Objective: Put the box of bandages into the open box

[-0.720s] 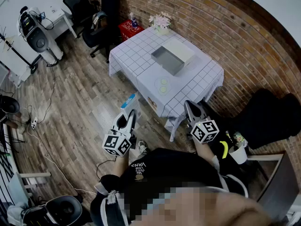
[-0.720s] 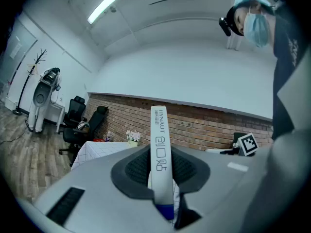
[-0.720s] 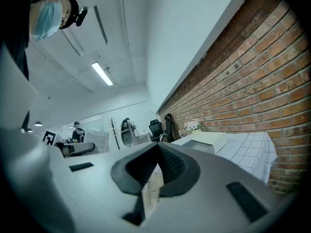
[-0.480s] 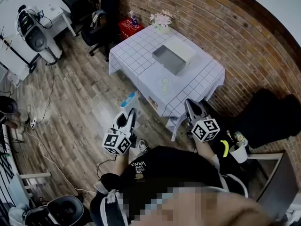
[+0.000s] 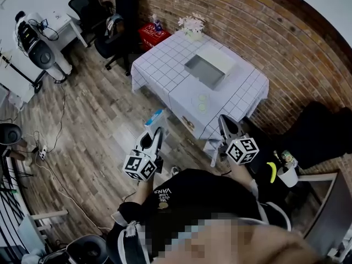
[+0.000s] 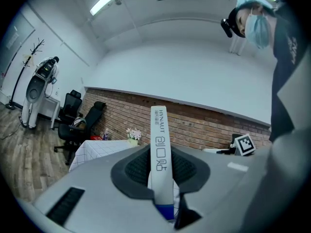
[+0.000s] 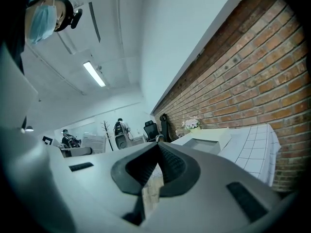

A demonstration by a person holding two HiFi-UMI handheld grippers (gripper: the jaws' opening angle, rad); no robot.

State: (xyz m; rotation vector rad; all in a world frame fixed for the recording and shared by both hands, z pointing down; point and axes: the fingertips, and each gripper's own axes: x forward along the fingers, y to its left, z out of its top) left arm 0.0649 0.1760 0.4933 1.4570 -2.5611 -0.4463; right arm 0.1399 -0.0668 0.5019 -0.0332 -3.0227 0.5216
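We are standing on the wood floor [image 5: 93,125], well apart from the table [image 5: 159,70], and we are judging this as the carry: the pick-up is looking done and the placing is not yet begun. The table is lying ahead under its grid cloth. The open box [image 5: 204,71] is sitting near its middle, mouth up, with its lid [image 5: 221,56] just beside it on the far side.

To do this step well, we are needing to walk up to the near edge before reaching, since the open box is sitting well in from that edge. We are wanting to bring the load over the mouth, lower it inside the walls, and only then let the pads [image 6: 138,168] part, so nothing is catching on the rim. Two small round things [image 5: 201,102] are lying on the near part of the cloth, in the likely path, so we are planning to pass above them.

We are holding both tools out in front of the body, pointing level toward the table. The left claw [image 5: 155,132] is gripping the bandage box [image 5: 155,117], closed part-way on its broad faces, so it is showing edge-on between the pads with its far end sticking out past the tips. The right claw [image 5: 227,124] is carrying nothing, its jaws drawn together at the tips.
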